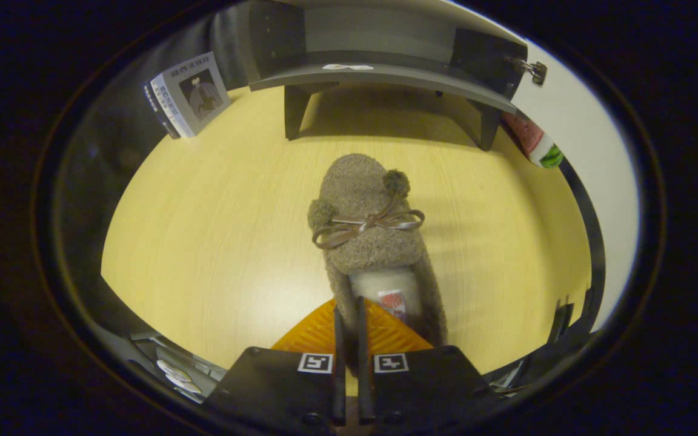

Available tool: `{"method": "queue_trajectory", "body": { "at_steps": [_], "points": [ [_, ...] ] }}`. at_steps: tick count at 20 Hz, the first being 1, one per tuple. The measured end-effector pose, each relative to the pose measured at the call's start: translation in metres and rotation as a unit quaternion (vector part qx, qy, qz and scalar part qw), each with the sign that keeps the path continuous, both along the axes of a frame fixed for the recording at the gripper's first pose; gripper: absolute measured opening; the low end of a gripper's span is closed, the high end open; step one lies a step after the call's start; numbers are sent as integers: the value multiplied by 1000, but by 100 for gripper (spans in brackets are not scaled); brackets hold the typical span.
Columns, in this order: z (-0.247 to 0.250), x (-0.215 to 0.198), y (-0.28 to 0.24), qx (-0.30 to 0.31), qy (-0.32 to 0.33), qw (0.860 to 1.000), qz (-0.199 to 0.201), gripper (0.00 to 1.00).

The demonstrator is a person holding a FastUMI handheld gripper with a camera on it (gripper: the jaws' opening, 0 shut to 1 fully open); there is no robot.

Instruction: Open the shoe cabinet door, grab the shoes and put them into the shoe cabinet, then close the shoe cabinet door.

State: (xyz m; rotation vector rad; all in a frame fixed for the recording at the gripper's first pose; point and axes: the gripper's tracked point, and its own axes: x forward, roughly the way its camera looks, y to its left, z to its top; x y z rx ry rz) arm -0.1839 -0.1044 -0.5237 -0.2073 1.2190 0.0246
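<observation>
A brown fuzzy slipper [366,206] with a satin bow and two pompoms lies on the pale wooden surface [216,230], toe pointing away from me toward the cabinet. My gripper [349,306] is shut on the slipper's left side wall near the heel opening, both thin black fingers [338,363] pressing on that rim. The white insole [385,287] shows just right of the fingers. Beyond the slipper stands the dark grey shoe cabinet [379,75] on short legs, its front open so that a shelf and the inner back wall show. A metal hinge [534,69] sits at its right side.
A book [191,97] leans upright left of the cabinet. A red and green package [540,148] lies at the cabinet's right leg, against a white panel [597,181]. Bare wood stretches between slipper and cabinet.
</observation>
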Motion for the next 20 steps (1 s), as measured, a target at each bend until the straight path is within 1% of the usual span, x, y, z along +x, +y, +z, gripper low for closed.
{"method": "queue_trajectory", "body": {
  "at_steps": [1,3,9,14,17,20],
  "points": [
    [0,-1,0,0,1,1000,1,4],
    [5,4,4,10,-16,1000,-2,3],
    [38,33,8,21,-72,997,0,3],
    [65,47,5,26,-107,994,-18,3],
    [97,65,1,28,-148,988,-29,3],
    [137,79,-3,19,-193,981,-29,3]
  ]
}}
